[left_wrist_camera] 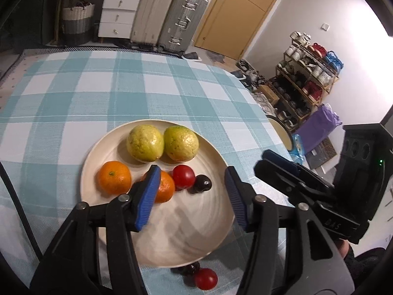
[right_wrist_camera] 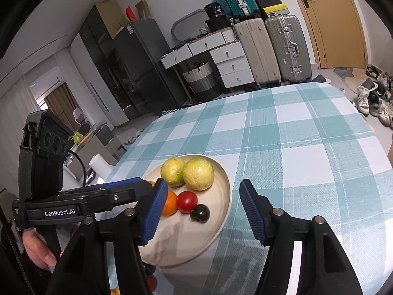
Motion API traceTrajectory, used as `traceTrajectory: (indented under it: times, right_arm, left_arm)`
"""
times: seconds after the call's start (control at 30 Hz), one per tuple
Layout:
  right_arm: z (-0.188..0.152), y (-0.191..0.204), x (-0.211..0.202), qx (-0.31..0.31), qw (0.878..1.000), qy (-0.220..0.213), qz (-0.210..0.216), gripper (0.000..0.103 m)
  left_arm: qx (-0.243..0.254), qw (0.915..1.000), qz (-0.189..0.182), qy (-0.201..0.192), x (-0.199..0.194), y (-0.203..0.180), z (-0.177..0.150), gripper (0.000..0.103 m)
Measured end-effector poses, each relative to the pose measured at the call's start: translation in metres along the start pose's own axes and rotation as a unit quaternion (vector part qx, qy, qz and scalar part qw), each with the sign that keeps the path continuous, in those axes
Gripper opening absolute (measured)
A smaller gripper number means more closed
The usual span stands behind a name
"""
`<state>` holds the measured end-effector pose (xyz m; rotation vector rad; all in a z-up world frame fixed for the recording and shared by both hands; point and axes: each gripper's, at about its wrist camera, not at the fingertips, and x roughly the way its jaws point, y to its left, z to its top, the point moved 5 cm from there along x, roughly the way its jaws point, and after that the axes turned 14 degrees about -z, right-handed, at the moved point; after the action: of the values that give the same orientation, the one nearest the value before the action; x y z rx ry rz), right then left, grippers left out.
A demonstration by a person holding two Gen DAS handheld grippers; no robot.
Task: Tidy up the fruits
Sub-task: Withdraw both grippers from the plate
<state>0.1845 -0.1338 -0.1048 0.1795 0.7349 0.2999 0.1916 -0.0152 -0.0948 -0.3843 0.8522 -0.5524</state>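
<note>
A cream plate sits on the checked tablecloth and holds two yellow-green guavas, two oranges, a red tomato and a dark cherry. Off the plate's near rim lie another red tomato and a dark cherry. My left gripper is open and empty above the plate's near half. My right gripper is open and empty over the plate's right side; it also shows in the left wrist view. The same fruits show in the right wrist view.
The tablecloth drops off at the right edge. Beyond it stand a shoe rack, a purple bag, suitcases and white drawers. A person's hand holds the left gripper's handle.
</note>
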Motion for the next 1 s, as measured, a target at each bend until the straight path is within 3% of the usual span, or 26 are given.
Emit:
traceTrajectory:
  times: [0.13,0.27,0.4,0.53,0.7,1.0]
  right_arm:
    - [-0.004,0.005,-0.012,-0.006,1.000,-0.006,-0.003,0.073]
    - [-0.008,0.009,-0.022,-0.006,1.000,-0.014,-0.014,0.087]
    - [-0.011,0.015,-0.032,-0.009,1.000,-0.019,-0.018,0.090]
    - [-0.014,0.020,-0.045,-0.013,0.999,-0.030,-0.024,0.097]
    - [-0.018,0.026,-0.062,-0.017,0.999,-0.044,-0.025,0.101]
    - [-0.030,0.042,-0.087,-0.035,0.997,-0.057,-0.023,0.103]
  left_arm:
    - [0.005,0.9998,0.013,-0.013,-0.015,-0.004,-0.007,0.069]
    - [0.014,0.9996,0.018,-0.017,-0.029,-0.011,-0.015,0.071]
    - [0.020,0.9987,0.037,-0.028,-0.045,-0.015,-0.024,0.080]
    - [0.023,0.9981,0.044,-0.036,-0.060,-0.019,-0.032,0.081]
    - [0.028,0.9970,0.061,-0.040,-0.075,-0.022,-0.044,0.082]
    - [0.034,0.9952,0.080,-0.045,-0.094,-0.028,-0.068,0.091]
